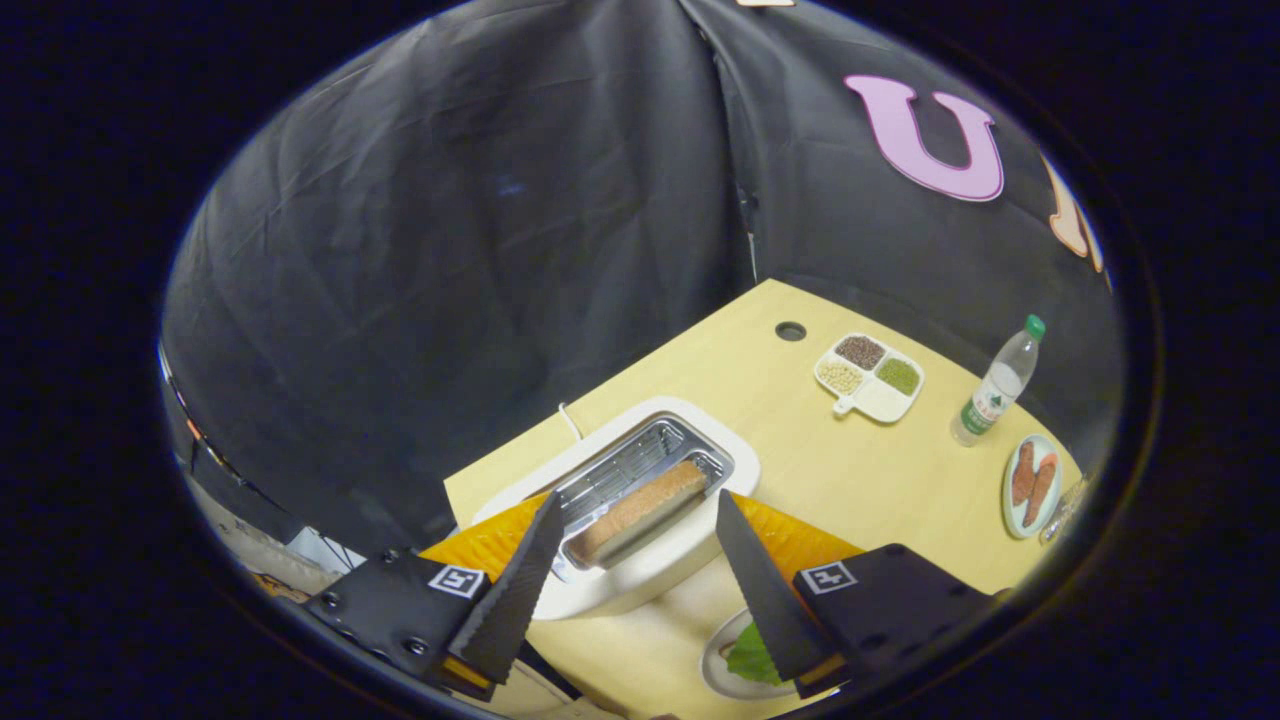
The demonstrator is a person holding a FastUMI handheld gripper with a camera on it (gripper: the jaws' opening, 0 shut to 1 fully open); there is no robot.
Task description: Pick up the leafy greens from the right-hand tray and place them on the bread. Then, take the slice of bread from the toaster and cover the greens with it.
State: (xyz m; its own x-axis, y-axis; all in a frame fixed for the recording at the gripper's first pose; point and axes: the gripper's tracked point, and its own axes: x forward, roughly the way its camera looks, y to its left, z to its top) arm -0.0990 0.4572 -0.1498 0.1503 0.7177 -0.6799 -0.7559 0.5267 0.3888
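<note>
Jaws apart, empty, gripper (640, 520) hovering over white slot toaster (640, 500) w/ brown bread slice (640, 508) inside; green leaf (752, 660) on plate (715, 665) below.

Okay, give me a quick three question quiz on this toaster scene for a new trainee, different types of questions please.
1. True or false: the gripper is shut on the bread slice.
2. What sits in the toaster slot?
3. Which stands nearest the water bottle? A) divided dish B) sausage plate C) toaster

Key: 1 false, the fingers are open, one each side of the toaster. 2 one slice of bread. 3 B.
</note>
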